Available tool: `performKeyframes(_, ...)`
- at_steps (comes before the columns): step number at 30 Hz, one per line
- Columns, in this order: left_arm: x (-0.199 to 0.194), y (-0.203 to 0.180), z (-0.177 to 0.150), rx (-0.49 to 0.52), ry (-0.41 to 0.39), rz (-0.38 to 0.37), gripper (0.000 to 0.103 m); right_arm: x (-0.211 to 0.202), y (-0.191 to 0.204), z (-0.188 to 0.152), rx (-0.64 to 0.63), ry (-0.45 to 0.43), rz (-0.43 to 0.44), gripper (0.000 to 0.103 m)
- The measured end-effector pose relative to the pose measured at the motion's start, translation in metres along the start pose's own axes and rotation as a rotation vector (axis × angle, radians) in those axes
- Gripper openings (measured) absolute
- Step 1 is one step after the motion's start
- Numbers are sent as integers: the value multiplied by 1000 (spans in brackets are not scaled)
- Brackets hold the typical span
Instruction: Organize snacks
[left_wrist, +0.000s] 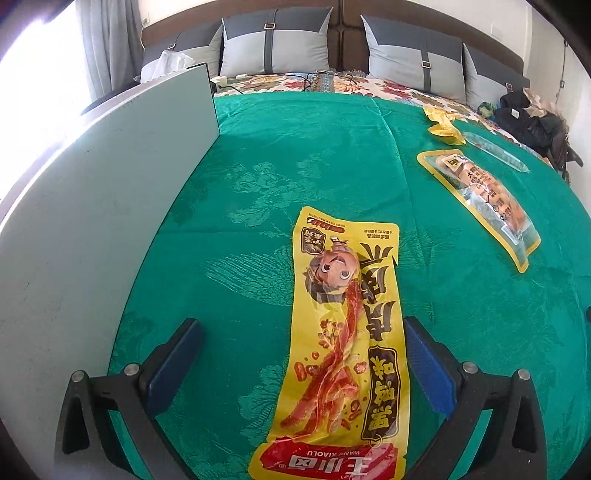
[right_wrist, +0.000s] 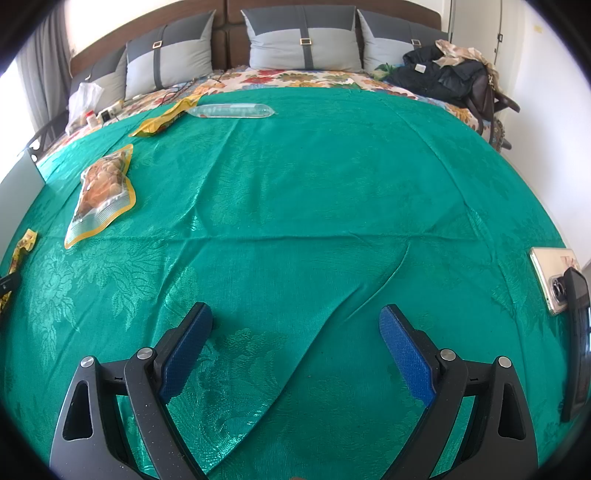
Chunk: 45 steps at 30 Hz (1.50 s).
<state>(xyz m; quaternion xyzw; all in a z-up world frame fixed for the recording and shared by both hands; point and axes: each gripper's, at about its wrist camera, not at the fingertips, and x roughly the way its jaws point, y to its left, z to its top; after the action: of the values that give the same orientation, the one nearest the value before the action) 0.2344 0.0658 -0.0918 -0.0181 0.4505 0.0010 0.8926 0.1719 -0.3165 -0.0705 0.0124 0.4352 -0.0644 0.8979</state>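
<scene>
The snacks lie spread on a green cloth (right_wrist: 295, 192) that covers the counter. A long yellow snack packet (left_wrist: 345, 347) with a cartoon face lies flat between the two fingers of the left claw (left_wrist: 303, 354); the jaws stand wide open and the blue pads (left_wrist: 428, 369) do not touch it. To its left stands a pale grey board (left_wrist: 92, 221). Farther right lies a clear packet with a yellow border (left_wrist: 480, 203), and behind it a crumpled yellow wrapper (left_wrist: 445, 127) and a clear long pouch (right_wrist: 231, 110). The right claw (right_wrist: 295, 343) is also open, with only the cloth between its fingers. At the right edge lies a phone (right_wrist: 550, 277). Behind the counter is a bed (right_wrist: 295, 79) with grey pillows (right_wrist: 303, 40).
</scene>
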Motion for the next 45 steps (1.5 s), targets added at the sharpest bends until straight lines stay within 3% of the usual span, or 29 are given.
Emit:
performKeyframes(36,0,1,0,-2,-1,-4,103,0,-1,0,1,0,0,94)
performKeyframes(38,0,1,0,-2,-1,-4,103,2,3,6,-11,35,-1,94)
performKeyframes(40,0,1,0,-2,-1,-4,103,2,14,18,10,66,43,93)
performKeyframes(42,0,1,0,-2,-1,-4,103,-7,33,35,30,19,133,93)
performKeyframes(45,0,1,0,-2,-1,-5,103,-4,89,67,-64,10,235,93)
